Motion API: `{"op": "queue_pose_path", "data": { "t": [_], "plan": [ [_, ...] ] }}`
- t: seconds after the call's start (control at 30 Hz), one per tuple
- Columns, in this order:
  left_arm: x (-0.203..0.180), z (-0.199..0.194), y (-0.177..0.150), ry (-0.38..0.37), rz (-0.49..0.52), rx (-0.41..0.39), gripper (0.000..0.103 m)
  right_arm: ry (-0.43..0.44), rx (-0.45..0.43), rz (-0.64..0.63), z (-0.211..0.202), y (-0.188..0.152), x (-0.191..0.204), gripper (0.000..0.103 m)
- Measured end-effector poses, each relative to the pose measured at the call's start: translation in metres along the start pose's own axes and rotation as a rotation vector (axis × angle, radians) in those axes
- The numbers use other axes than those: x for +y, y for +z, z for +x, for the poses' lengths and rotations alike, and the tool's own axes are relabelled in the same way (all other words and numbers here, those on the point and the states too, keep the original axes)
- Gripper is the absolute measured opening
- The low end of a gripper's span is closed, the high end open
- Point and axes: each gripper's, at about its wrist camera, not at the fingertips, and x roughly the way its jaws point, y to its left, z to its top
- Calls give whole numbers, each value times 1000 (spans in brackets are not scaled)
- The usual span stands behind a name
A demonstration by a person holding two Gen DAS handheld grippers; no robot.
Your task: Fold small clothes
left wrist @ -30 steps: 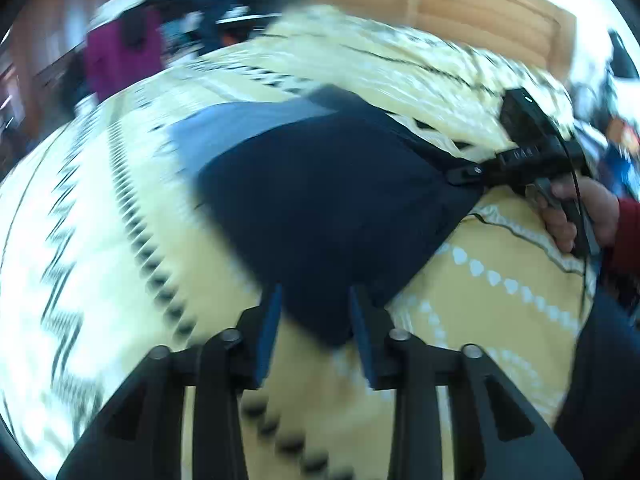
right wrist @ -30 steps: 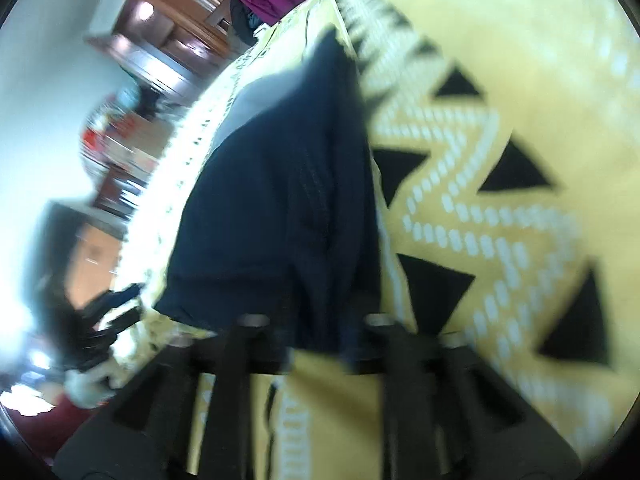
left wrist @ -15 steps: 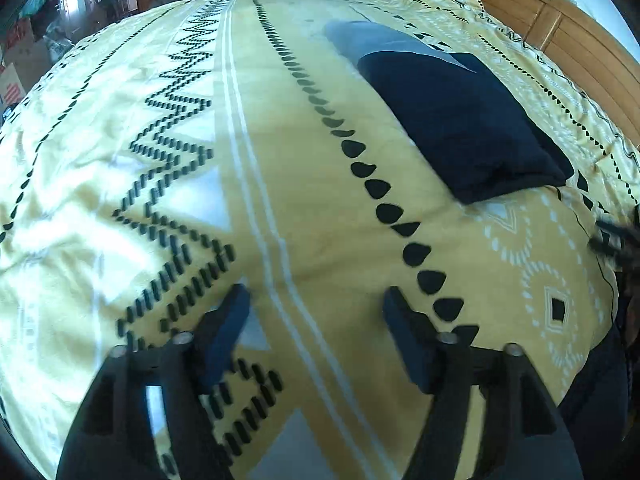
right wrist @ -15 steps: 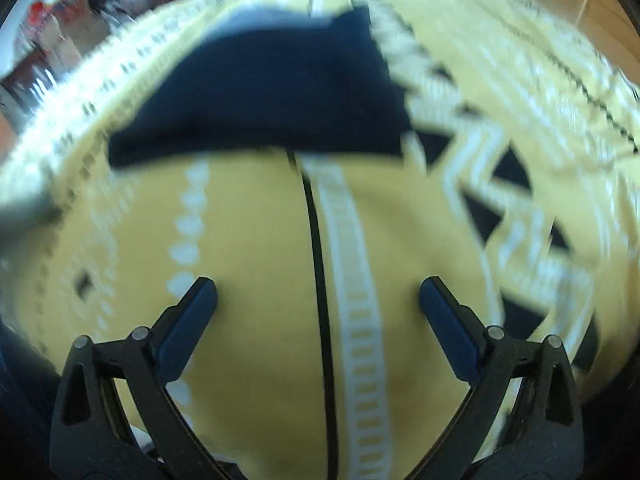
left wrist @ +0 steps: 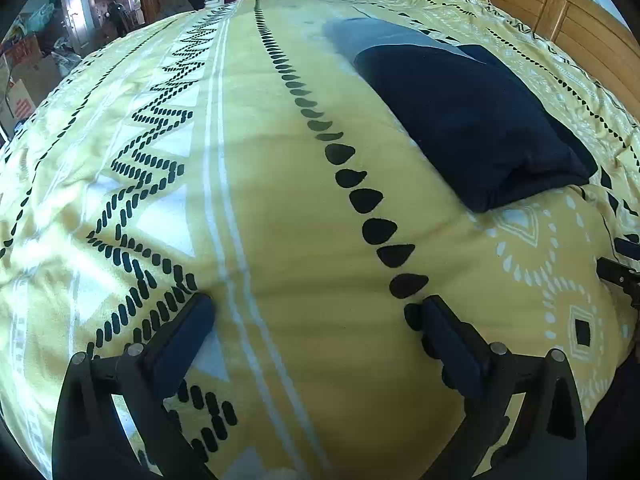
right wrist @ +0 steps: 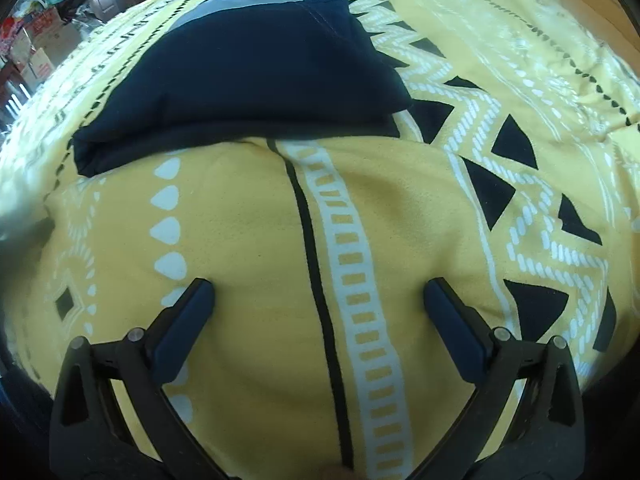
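Tongs are gaping wide, both holding nothing: left gripper and right gripper are hovering over the yellow bedspread, folded navy garment lying ahead, apart.

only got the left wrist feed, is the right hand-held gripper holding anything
observer: no, the right hand-held gripper is open wide and empty, with only the yellow bedspread between its fingers.
operator: where's the navy garment from that side
observer: the folded navy garment lies straight ahead of it, apart from the fingers, with its thick folded edge facing the gripper.
operator: anything on top i can't see
observer: a stitched seam runs down from a pointed corner at the far end, next to the grey piece.
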Motion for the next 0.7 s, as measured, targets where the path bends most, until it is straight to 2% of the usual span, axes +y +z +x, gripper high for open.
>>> {"op": "queue_pose_path", "data": {
  "t": [0.1, 0.17, 0.23, 0.37, 0.7],
  "plan": [
    [-5, 1, 2, 26, 9, -6, 103, 5, -16, 40, 3, 1, -2, 103],
    [-2, 1, 1, 9, -4, -15, 103, 9, -26, 57, 5, 3, -3, 103],
    [2, 2, 0, -15, -9, -31, 103, -3, -27, 51, 8, 4, -2, 103],
    [1, 4, -3, 2, 5, -51, 103, -4, -29, 46, 9, 5, -2, 103],
    [2, 4, -5, -10, -4, -67, 103, 11, -34, 45, 11, 4, -4, 103]
  ]
}}
